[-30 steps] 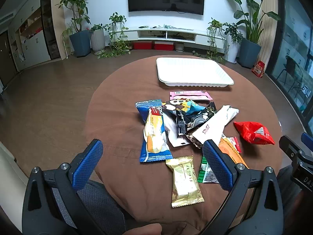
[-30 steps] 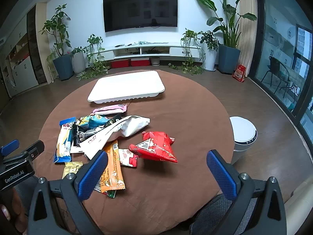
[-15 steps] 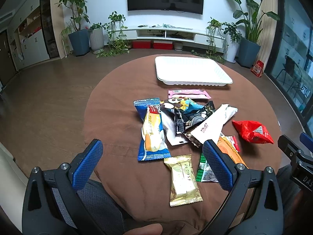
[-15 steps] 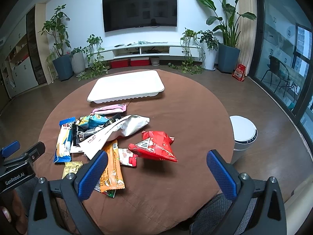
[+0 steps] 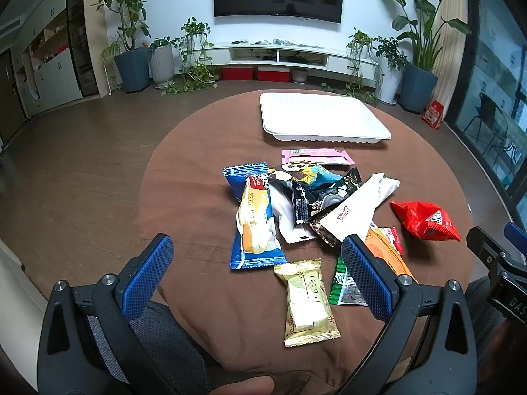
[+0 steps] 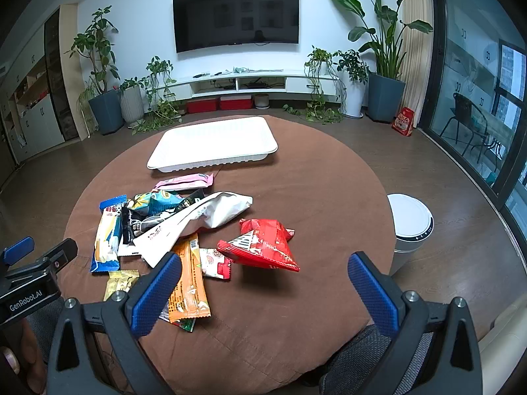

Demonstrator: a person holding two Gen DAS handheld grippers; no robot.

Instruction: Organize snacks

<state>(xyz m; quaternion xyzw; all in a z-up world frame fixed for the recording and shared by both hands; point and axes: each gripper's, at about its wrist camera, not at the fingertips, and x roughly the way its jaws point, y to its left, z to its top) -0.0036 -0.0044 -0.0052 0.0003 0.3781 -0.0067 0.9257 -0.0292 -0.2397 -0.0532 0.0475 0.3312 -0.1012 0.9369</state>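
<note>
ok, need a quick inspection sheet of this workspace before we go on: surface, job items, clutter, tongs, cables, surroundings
Surface: round table with brown cloth, lightly creased.
Job's things: white tray at far side, nothing in it; snack packets piled mid-table, overlapping; red bag apart to the right; gold packet nearest; pink packet just short of the tray.
Clutter: nothing seen beyond the snacks.
Tongs: left tongs and right tongs both open, holding nothing, above the near edge.
Cables: nothing seen on the table.
Surroundings: wall TV, potted plants, white round bin right of the table.
</note>
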